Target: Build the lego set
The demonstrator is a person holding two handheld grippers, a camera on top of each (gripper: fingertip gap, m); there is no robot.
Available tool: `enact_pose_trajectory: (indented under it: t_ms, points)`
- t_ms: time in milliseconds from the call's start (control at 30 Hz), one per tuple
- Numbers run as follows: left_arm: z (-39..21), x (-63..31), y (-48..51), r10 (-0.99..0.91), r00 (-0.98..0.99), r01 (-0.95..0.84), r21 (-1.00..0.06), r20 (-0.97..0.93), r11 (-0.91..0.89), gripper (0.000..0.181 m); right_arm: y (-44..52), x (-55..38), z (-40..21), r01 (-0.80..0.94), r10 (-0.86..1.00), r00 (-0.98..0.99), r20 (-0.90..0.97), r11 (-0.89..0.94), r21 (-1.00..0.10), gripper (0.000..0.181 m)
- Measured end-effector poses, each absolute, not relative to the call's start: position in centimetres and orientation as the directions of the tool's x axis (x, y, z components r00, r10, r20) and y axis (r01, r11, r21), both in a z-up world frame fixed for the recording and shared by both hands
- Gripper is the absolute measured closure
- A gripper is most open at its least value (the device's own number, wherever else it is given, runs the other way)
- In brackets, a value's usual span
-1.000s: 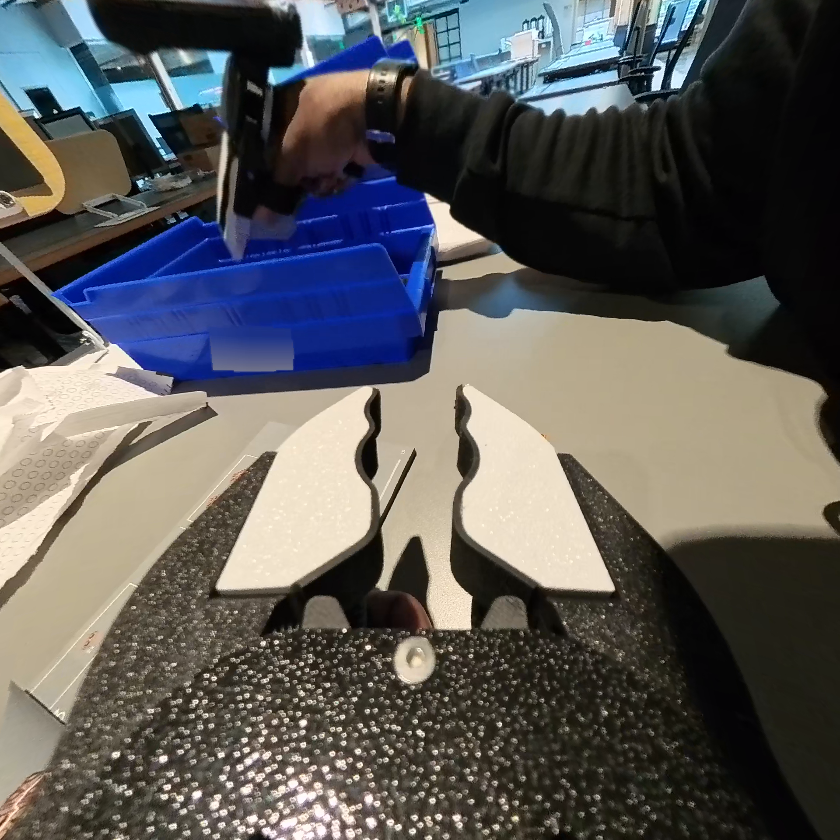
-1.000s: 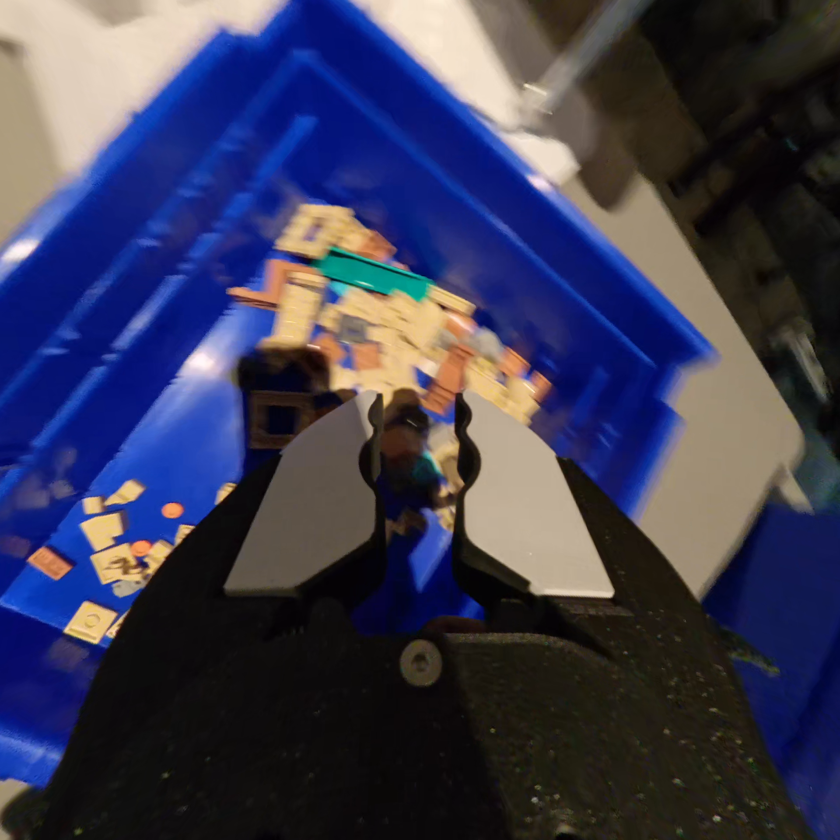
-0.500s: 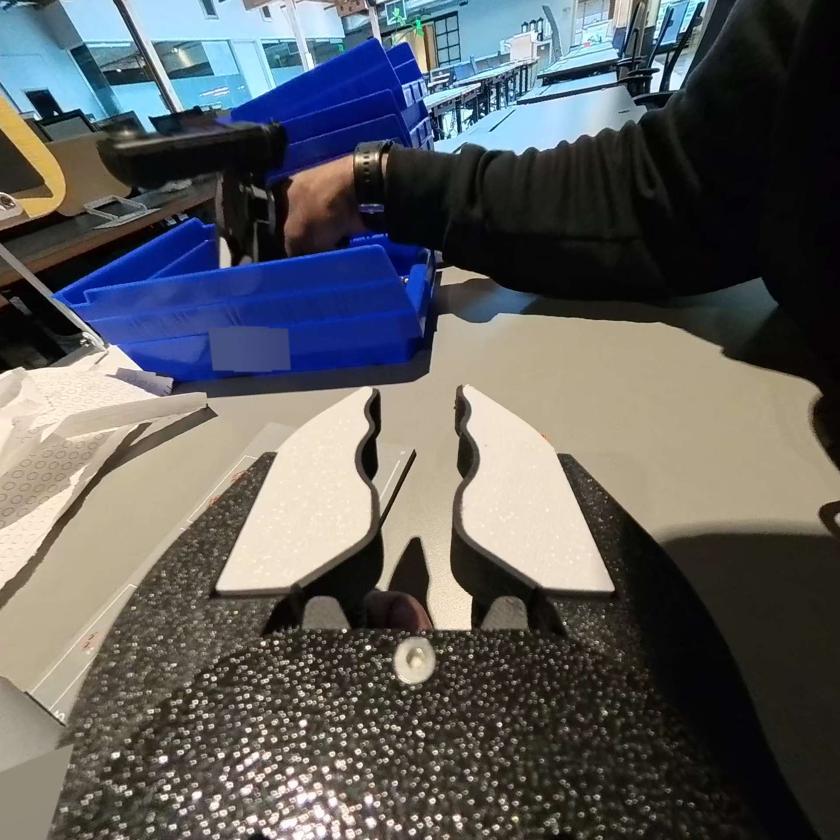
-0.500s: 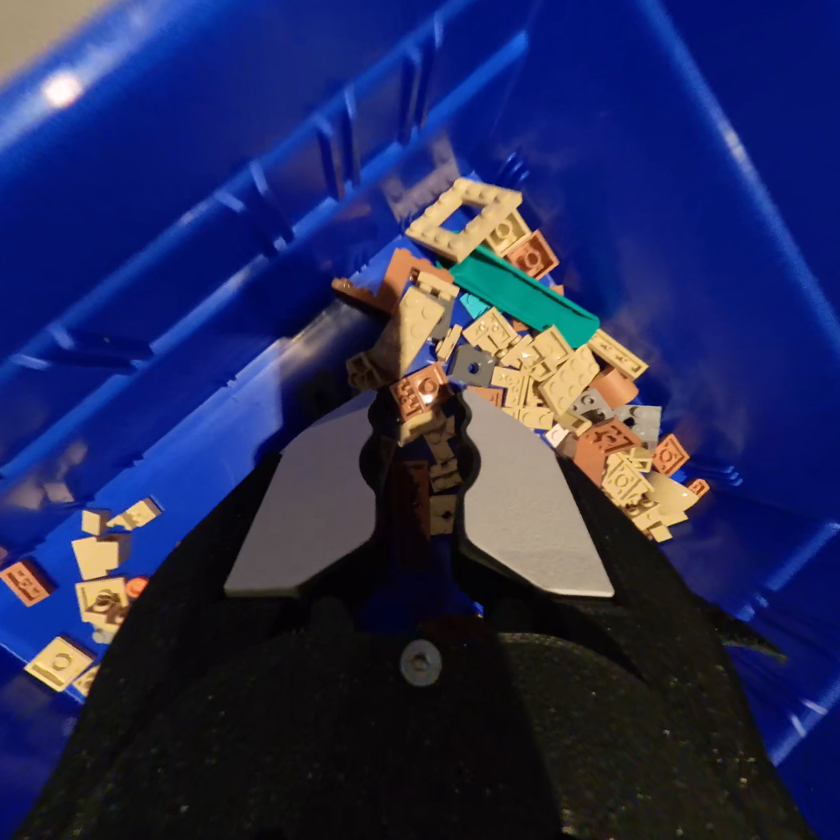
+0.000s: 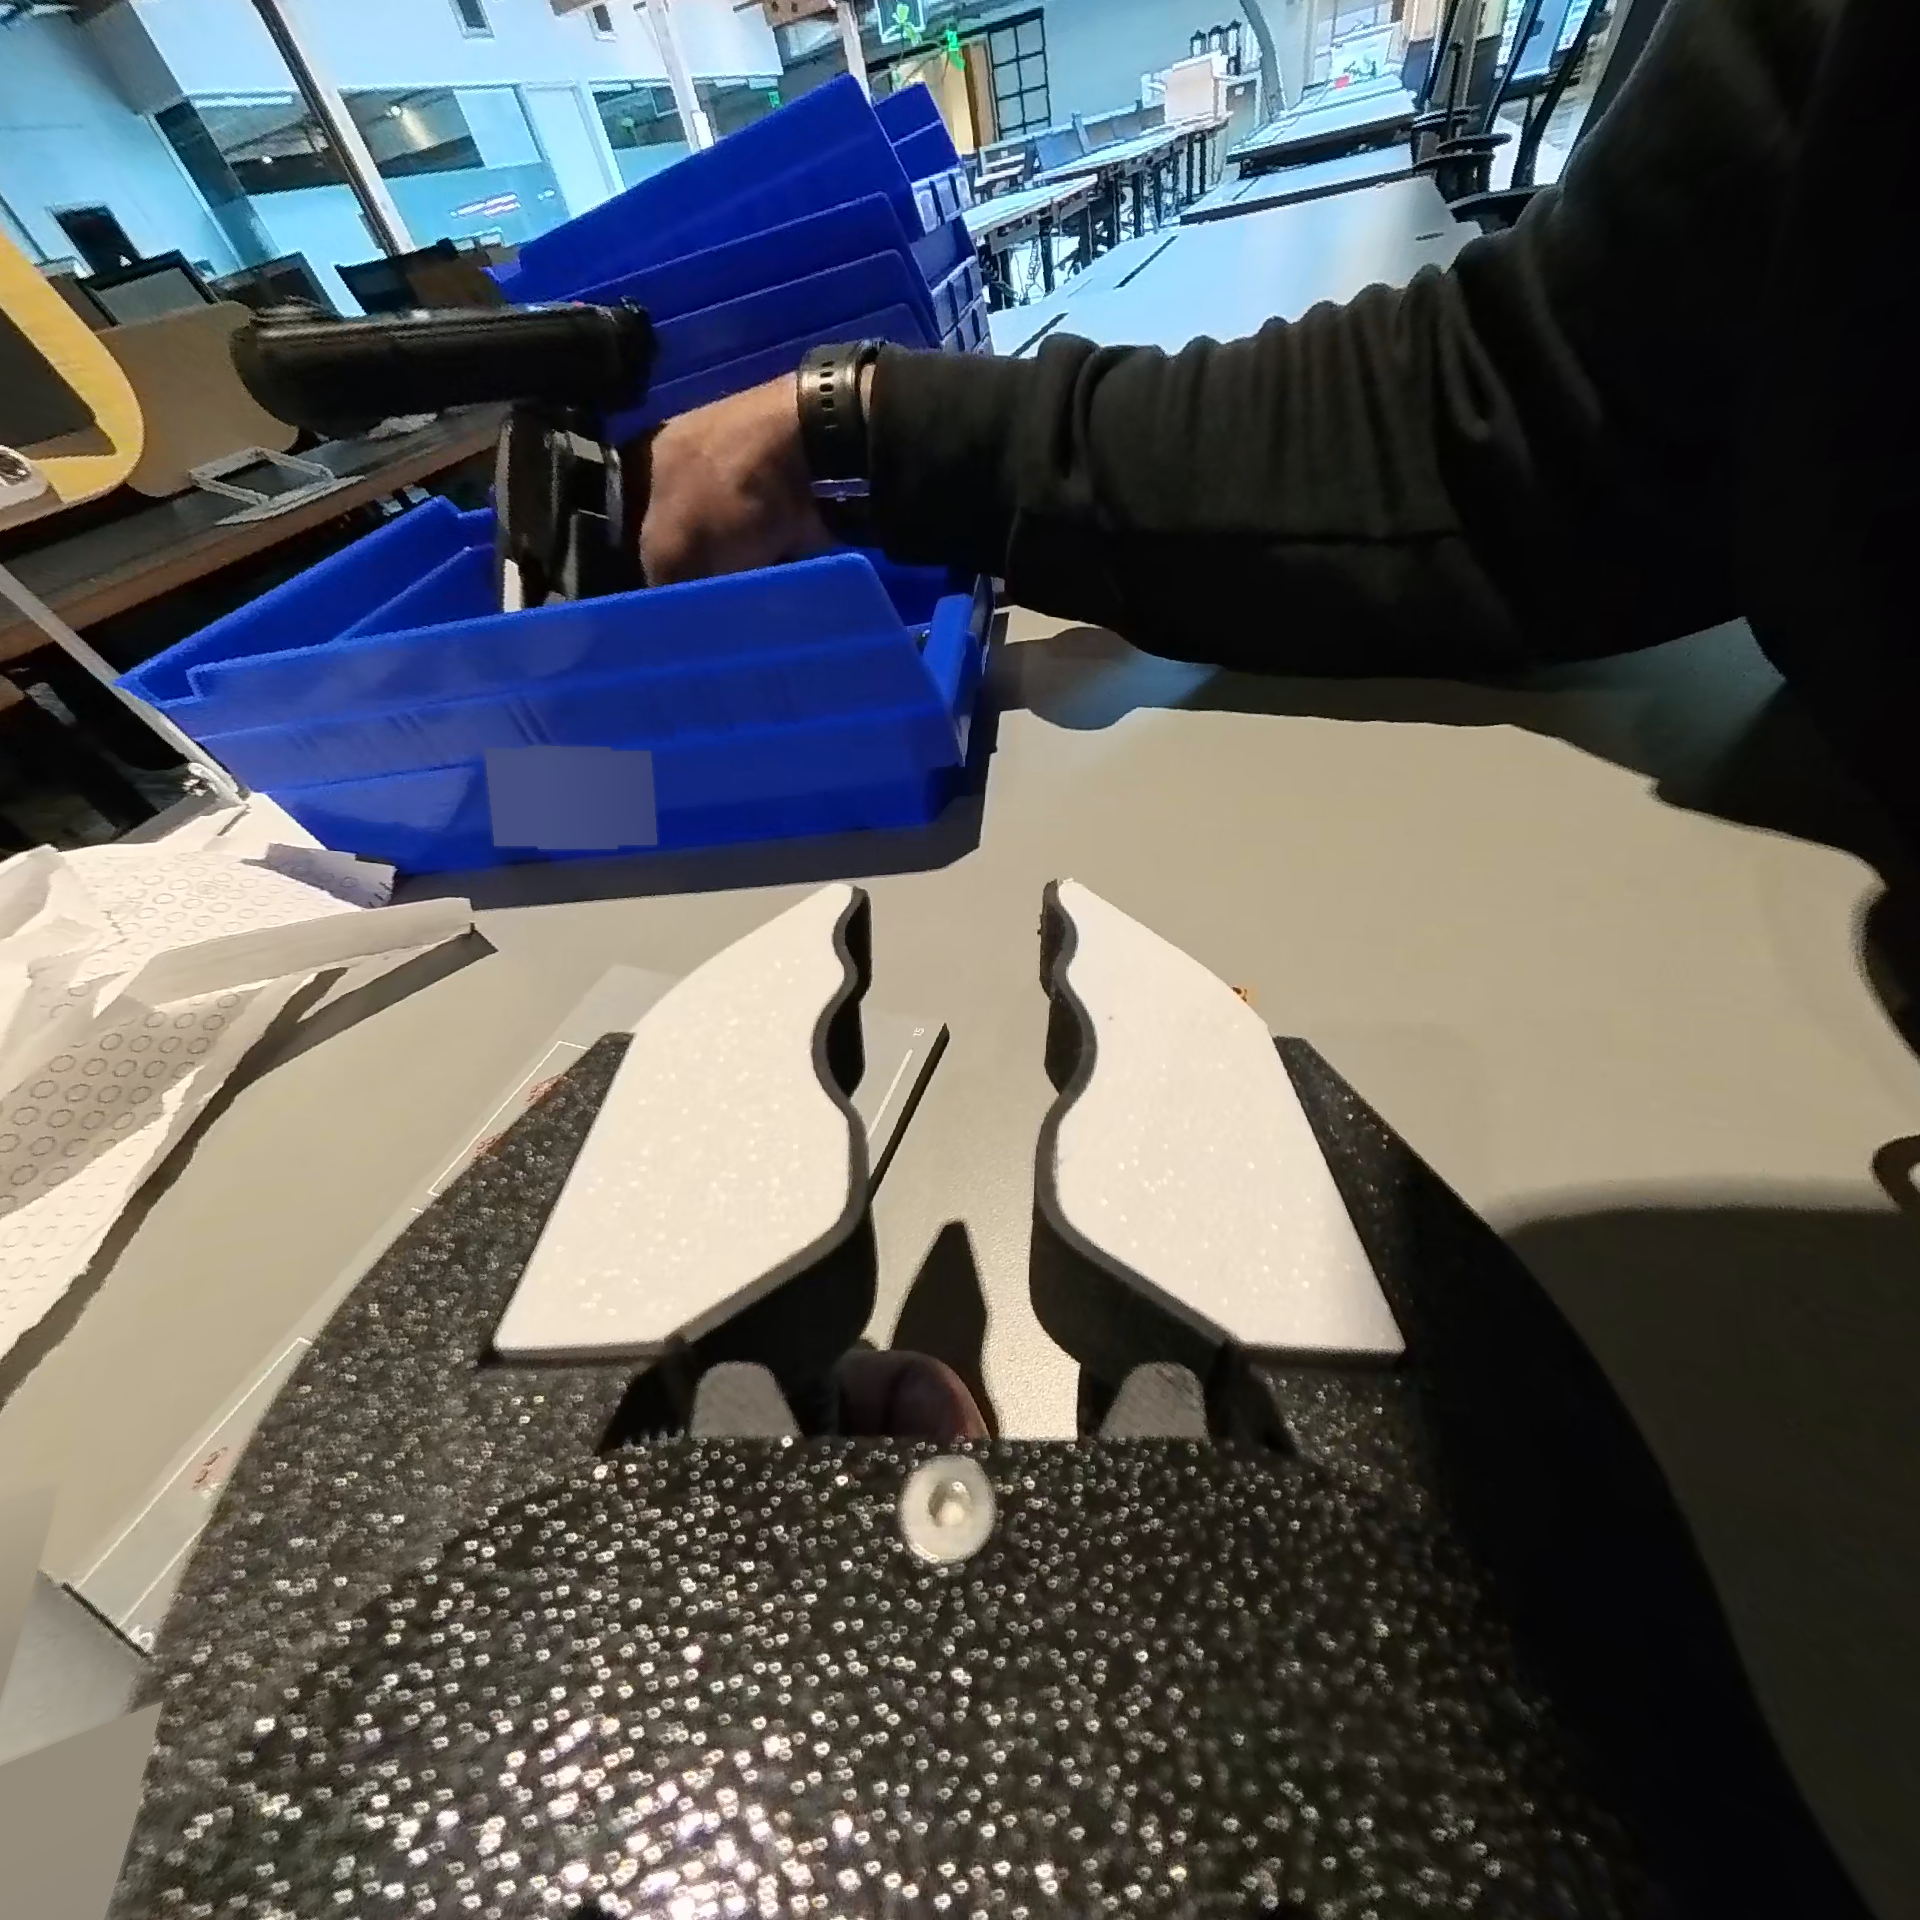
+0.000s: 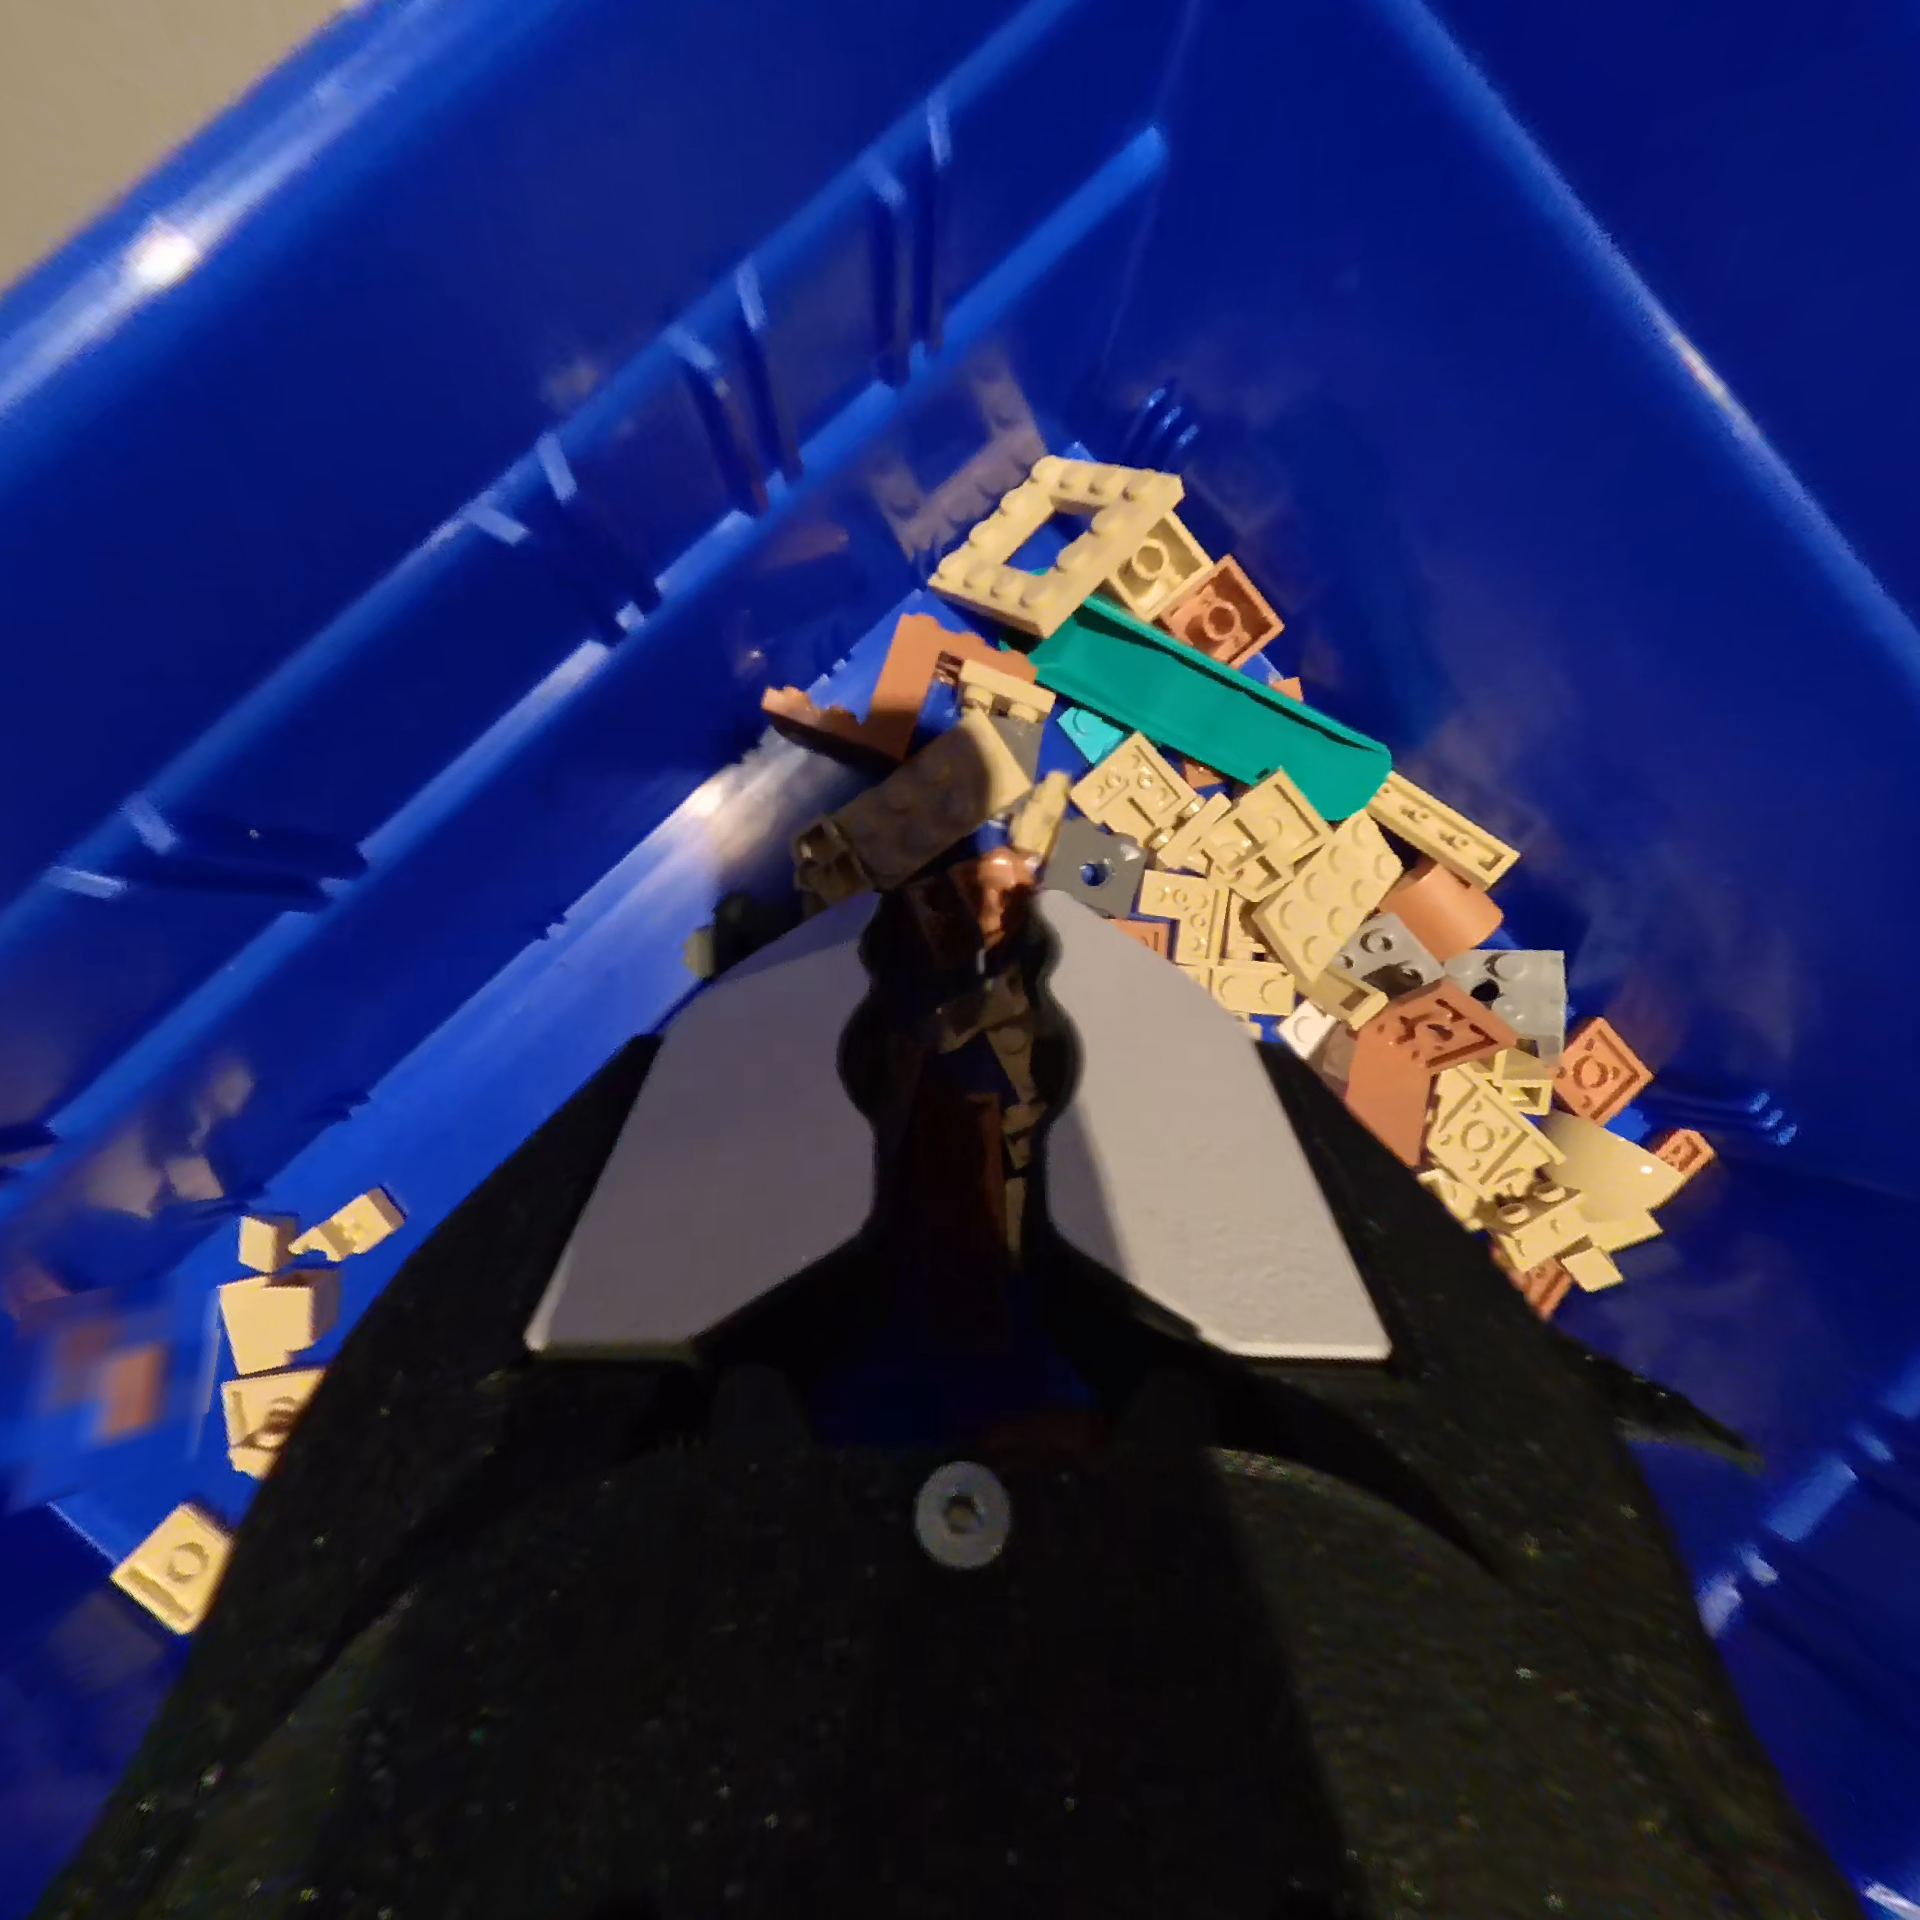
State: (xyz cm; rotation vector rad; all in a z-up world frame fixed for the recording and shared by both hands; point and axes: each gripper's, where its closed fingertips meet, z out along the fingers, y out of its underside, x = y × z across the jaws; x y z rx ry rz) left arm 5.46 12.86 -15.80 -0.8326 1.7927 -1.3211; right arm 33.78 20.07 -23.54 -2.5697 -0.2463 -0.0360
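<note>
Fingers of the right gripper, nearly together, probed a pile of bricks in a blue bin; picking came next, while the left gripper idled apart.

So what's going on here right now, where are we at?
A person is fetching Lego parts. The right hand-held gripper is down inside the blue bin, its tips at the heap of tan and brown pieces; whether it has gripped one cannot be told. The left hand-held gripper is open and empty over the grey table, beside torn paper packaging. No built model is in view.
</note>
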Motion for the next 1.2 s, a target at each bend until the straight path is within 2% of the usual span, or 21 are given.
enact_pose_trajectory:
  t_ms: [133,333,433,567,767,900,1200]
  points:
    - [-15.7,5.4,12.9,-0.84,-0.51,-0.068,-0.965,-0.184,0.253,0.151,19.9,33.7,-23.2,0.131,0.141,0.99,0.023,-0.835,-0.534,0.162]
    - [-15.7,5.4,12.9,-0.839,-0.511,-0.067,-0.965,-0.185,0.254,0.151,19.9,33.6,-20.4,0.003,0.075,0.993,-0.092,-0.787,-0.617,0.166]
    - [-15.7,5.4,12.9,-0.84,-0.51,-0.067,-0.966,-0.183,0.252,0.151,20.2,33.0,-17.8,-0.12,0.059,0.971,-0.23,-0.715,-0.689,0.167]
    - [-15.7,5.4,12.9,-0.841,-0.51,-0.068,-0.965,-0.183,0.252,0.151,20.5,32.2,-12.9,-0.347,0.13,0.867,-0.482,-0.537,-0.769,0.168]
    - [-15.7,5.4,13.0,-0.842,-0.508,-0.067,-0.967,-0.181,0.248,0.151,19.3,32.9,-8.4,-0.577,0.261,0.687,-0.678,-0.372,-0.727,0.167]
    - [-15.7,5.4,12.9,-0.842,-0.509,-0.066,-0.966,-0.182,0.249,0.151,19.0,32.8,-7.1,-0.604,0.317,0.649,-0.692,-0.338,-0.722,0.167]
    - [-15.7,5.4,13.0,-0.843,-0.506,-0.067,-0.967,-0.181,0.248,0.151,19.3,32.6,-7.6,-0.565,0.301,0.689,-0.66,-0.348,-0.748,0.167]
